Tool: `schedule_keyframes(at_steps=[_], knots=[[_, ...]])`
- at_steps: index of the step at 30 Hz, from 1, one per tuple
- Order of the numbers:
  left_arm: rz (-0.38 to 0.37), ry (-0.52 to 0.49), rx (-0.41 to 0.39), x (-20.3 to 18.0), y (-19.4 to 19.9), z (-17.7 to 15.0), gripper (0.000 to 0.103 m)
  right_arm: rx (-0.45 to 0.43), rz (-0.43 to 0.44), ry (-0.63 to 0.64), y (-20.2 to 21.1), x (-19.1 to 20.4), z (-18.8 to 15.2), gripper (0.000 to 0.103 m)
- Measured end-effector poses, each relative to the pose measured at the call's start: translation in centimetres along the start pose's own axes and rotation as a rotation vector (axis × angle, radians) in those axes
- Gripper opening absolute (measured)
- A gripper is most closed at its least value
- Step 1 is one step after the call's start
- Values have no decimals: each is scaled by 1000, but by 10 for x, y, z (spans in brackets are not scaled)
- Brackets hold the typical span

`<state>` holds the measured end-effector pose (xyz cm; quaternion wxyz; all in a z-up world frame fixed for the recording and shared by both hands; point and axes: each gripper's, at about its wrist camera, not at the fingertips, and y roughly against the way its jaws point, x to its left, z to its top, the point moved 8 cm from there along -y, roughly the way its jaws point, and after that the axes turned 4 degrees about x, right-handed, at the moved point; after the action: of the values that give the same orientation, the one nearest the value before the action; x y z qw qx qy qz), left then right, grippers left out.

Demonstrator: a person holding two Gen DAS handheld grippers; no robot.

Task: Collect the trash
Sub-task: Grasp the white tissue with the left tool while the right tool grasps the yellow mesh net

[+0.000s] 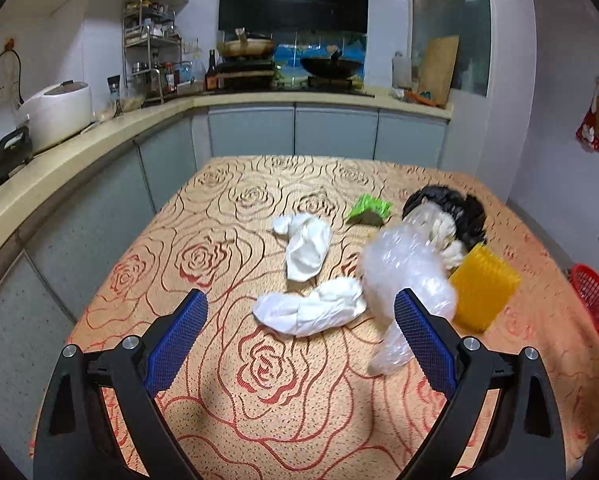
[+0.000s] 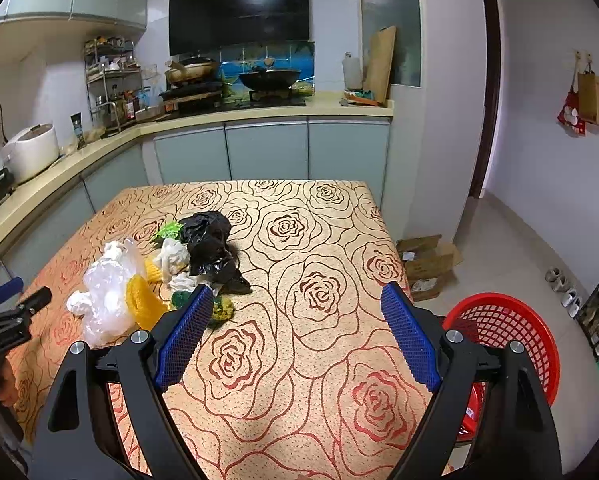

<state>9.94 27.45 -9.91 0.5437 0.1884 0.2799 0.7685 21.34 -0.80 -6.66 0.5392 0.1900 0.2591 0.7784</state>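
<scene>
Trash lies on the rose-patterned table (image 1: pixel 227 360): two white crumpled tissues (image 1: pixel 311 312) (image 1: pixel 305 246), a clear plastic bag (image 1: pixel 407 280), a yellow ribbed piece (image 1: pixel 481 292), a green wrapper (image 1: pixel 369 210) and a black bag (image 1: pixel 455 208). My left gripper (image 1: pixel 301 338) is open and empty, hovering just before the nearer tissue. My right gripper (image 2: pixel 297 332) is open and empty over bare table, right of the pile: black bag (image 2: pixel 209 246), clear bag (image 2: pixel 107 296), yellow piece (image 2: pixel 143 304). A red basket (image 2: pixel 507 332) stands on the floor at the table's right.
Kitchen counter (image 1: pixel 99 136) runs along the left and back with a rice cooker (image 1: pixel 55 114), spice rack and stove with wok (image 1: pixel 329 66). Cardboard boxes (image 2: pixel 427 264) lie on the floor beyond the basket. The left gripper shows at the right wrist view's left edge (image 2: pixel 15 300).
</scene>
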Motion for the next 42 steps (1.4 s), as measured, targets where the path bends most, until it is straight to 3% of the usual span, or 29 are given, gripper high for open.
schedule_keyframes(at_steps=[5, 15, 18, 22, 25, 27, 28, 32, 42], knots=[[27, -3, 55, 4, -23, -5, 91, 11, -7, 4, -6, 2, 2, 83], [-25, -55, 124, -6, -60, -3, 90, 28, -11, 24, -16, 10, 7, 83], [-47, -76, 159, -11, -70, -4, 78, 33, -11, 27, -20, 12, 8, 83], [-96, -76, 195, -16, -80, -4, 52, 46, -6, 33, -25, 17, 7, 83], [-131, -68, 229, -18, -88, -8, 38, 53, -1, 35, -28, 19, 6, 83], [-147, -63, 236, -18, -89, -9, 34, 56, 2, 35, -30, 21, 6, 83], [-148, -61, 236, -18, -89, -9, 27, 58, 4, 35, -31, 22, 6, 83], [-140, -50, 228, -14, -89, -9, 18, 65, 14, 41, -33, 27, 5, 83], [-97, -29, 133, -8, -62, 4, 15, 66, 87, 127, -38, 74, -4, 83]])
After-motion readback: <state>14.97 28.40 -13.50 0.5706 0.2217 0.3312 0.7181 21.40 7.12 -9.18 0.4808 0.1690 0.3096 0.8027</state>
